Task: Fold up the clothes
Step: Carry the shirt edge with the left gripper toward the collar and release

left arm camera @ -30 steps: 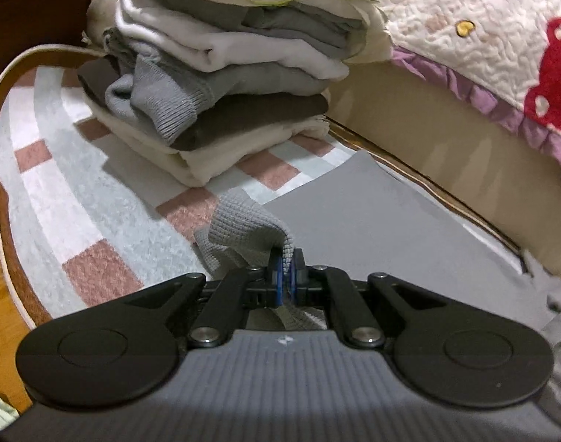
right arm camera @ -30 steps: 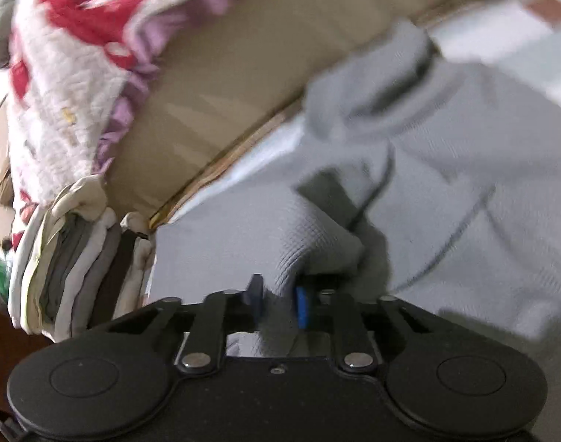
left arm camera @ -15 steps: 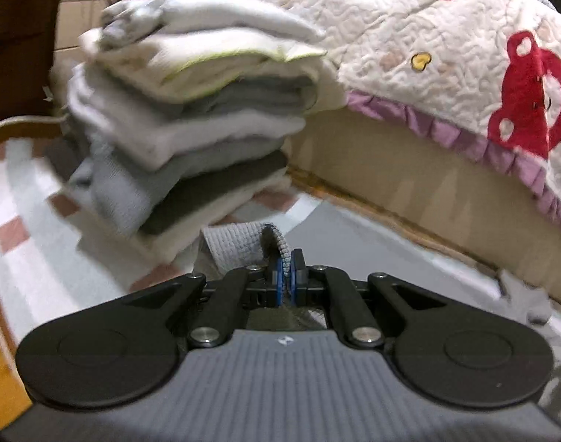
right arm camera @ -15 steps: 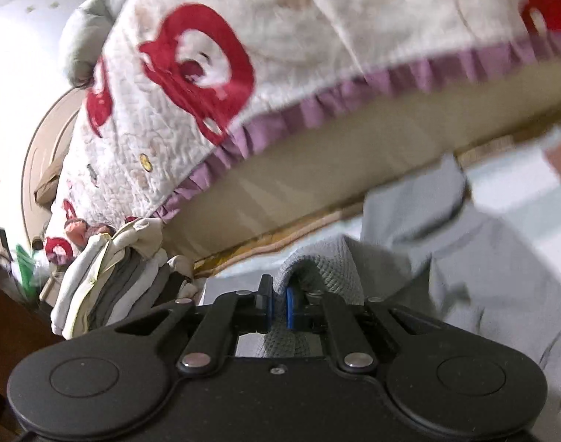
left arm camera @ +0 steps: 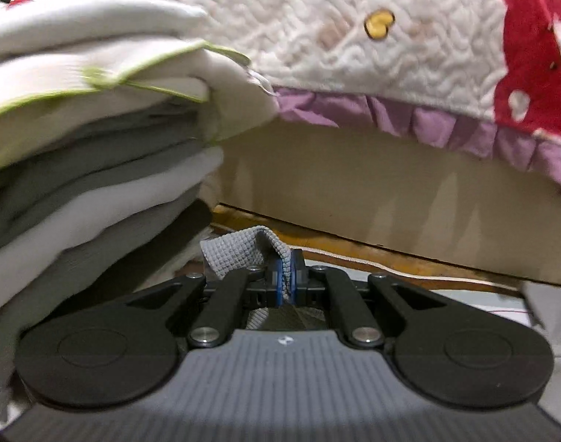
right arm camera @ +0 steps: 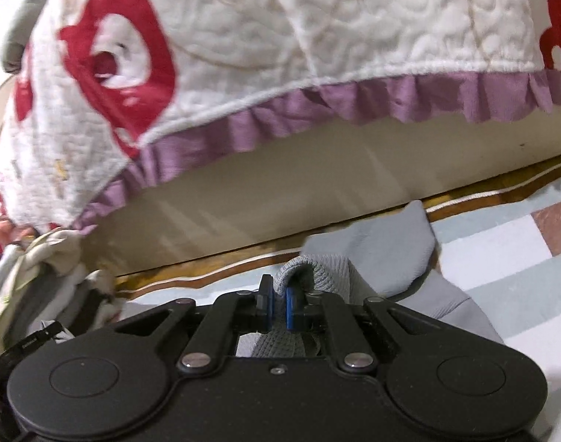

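A quilted bedspread (right arm camera: 317,29) with red figures and a purple frill is seen across the far side of both views, hanging over a tan bed base (left arm camera: 391,199). Below it, a checked rug (right arm camera: 520,243) is spread on the floor. At the left of the left wrist view, close to the camera, a tall stack of folded clothes (left arm camera: 77,140) is piled in white, cream and grey layers; much of the task is judged to be done already on that evidence, though nothing shows how many garments are left. No basket, box or other container can be made out in either view, so nothing can be said of contents.

The grey waffle-knit garment (right arm camera: 391,258) is being worked on now: part of it lies rumpled on the rug at the right, not yet folded flat. One edge is pinched in the left gripper (left arm camera: 287,280), whose jaws are drawn nearly together on the cloth just beside the stack. Another bunched edge is clamped in the right gripper (right arm camera: 278,307), its jaws narrow around a thicker roll of fabric. Folding and stacking of this garment are judged to remain
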A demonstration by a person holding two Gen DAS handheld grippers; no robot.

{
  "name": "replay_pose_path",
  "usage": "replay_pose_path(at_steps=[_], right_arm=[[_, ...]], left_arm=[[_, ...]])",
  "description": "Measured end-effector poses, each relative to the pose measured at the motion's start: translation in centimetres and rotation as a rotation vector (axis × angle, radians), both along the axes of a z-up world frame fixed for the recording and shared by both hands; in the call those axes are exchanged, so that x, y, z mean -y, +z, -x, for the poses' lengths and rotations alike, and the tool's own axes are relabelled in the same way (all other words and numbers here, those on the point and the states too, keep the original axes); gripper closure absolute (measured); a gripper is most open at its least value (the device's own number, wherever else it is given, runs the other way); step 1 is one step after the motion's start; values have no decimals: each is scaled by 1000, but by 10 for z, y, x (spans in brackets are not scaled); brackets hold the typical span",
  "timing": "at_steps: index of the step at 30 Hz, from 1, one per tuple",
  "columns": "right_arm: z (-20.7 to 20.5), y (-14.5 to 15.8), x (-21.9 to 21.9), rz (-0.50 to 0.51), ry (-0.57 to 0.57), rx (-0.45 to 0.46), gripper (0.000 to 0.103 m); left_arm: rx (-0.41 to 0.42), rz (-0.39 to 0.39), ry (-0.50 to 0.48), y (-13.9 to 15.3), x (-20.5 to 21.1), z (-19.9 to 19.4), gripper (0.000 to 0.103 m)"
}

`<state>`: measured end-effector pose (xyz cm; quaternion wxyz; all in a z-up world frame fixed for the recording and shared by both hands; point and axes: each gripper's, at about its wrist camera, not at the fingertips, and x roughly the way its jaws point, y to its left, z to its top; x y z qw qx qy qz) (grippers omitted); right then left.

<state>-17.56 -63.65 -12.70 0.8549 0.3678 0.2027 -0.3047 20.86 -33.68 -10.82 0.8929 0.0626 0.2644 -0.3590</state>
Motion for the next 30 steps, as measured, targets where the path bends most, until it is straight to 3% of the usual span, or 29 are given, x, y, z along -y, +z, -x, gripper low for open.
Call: replay_pose_path(at_steps=[3,9,12,14,16,19,20,23,25,27,30], right_arm=[[-3,5,7,26,-37,-41,94],[-23,33,24,89,2,-140,95],[-43,26,54,80,20,-152,94],[-61,4,81,61,44,-204,88],[-73,-27,107,26,35,-297,85],[-60,-48,107,73,37,-324,67],[-52,-52,103,92,43,-319,55],[-22,-56,91,90,42,-279,48],[2,-54,83,43,1,-222,48],[23,-52,67,-6,-4,-159,48],[51,-55,30,-49,17,-109,48]], left_arm=[[-11,-14,-19,-6,20,-11,100],[-26,-67,-46,-29,61,-30,100],[-73,-116,-52,-52,91,-49,98],[-124,-118,-28,-71,104,-64,84],[-109,-110,7,-75,101,-66,70],[-23,-75,-12,-62,74,-50,54],[-6,-70,-29,-56,61,-43,52],[-10,-89,-48,-49,15,-19,51],[-72,-116,-14,-54,-23,-4,51],[-214,-117,45,-64,-60,0,51],[-425,-24,110,-78,-112,6,51]])
